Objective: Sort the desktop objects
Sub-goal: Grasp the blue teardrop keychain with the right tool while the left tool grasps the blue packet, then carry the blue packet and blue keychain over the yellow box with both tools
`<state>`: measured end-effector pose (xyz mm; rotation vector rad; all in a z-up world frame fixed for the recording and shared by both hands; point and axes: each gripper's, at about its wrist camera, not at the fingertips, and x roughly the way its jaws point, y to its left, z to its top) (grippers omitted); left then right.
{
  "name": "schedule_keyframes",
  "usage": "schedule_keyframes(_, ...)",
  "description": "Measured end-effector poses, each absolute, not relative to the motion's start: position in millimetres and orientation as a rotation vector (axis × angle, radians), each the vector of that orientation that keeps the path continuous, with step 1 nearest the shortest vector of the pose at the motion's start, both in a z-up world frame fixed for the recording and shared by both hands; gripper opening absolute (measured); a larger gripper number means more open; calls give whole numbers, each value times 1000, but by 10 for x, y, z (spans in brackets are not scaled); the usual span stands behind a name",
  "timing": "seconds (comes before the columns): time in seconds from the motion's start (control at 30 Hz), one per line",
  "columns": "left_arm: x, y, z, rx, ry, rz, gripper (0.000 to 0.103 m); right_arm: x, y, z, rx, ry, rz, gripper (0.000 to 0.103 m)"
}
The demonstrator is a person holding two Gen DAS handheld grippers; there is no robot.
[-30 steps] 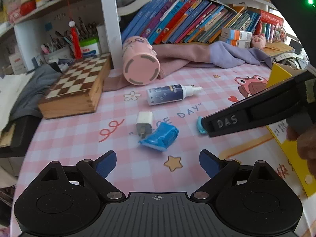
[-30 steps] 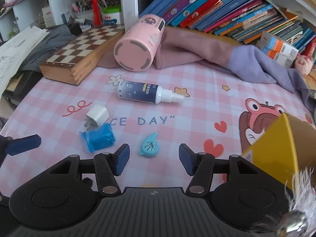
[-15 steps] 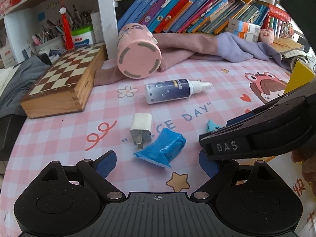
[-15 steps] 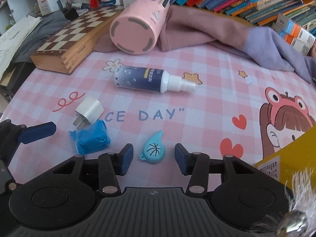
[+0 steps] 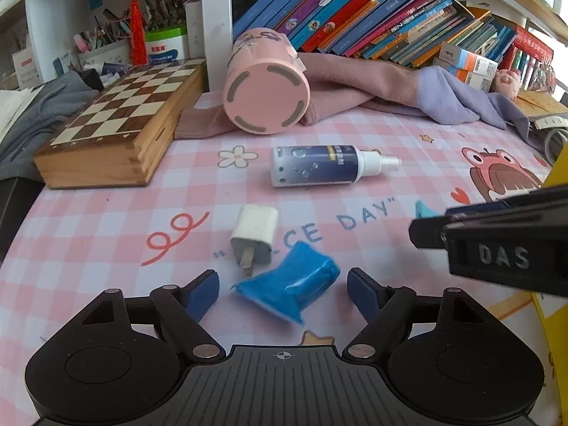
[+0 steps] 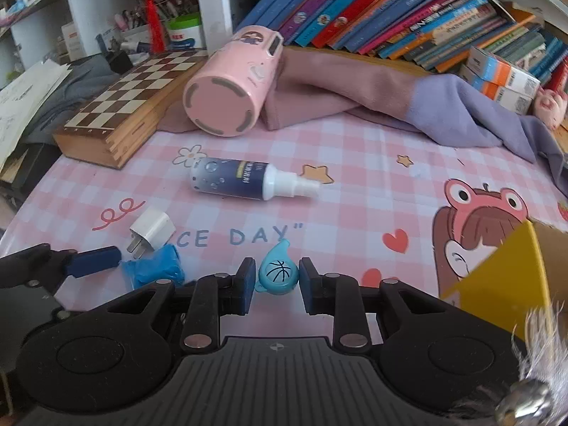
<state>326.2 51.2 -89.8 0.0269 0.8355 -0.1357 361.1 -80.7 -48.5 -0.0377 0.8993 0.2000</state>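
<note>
Right tool [image 6: 277, 280] pinches the teardrop basketball charm [image 6: 277, 274] on the pink checked desk [image 6: 355, 191]; left tool [image 5: 282, 289], jaws closing, straddles the blue packet [image 5: 289, 287] untouched; white charger [image 5: 255, 236] just beyond.

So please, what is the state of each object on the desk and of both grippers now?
Right gripper: shut on the teardrop tag.
Left gripper: fingers closing around the blue packet, not yet touching.
Pink cup: on its side, base toward the camera.
Spray bottle: lying down, cap on.
White charger: unplugged, lying flat.
Chessboard box: closed.
</note>
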Motion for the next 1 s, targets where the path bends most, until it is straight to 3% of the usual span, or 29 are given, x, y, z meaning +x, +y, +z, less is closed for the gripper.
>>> schedule_keyframes(0.13, 3246, 436, -905, 81, 815, -143, 60, 3563, -866, -465, -4, 915, 190, 25)
schedule_keyframes(0.33, 3137, 435, -828, 93, 823, -186, 42, 3443, -893, -416, 19, 913, 200, 25)
schedule_keyframes(1.0, 2222, 787, -195, -59, 762, -243, 38, 2664, -831, -68, -22, 817, 290, 25)
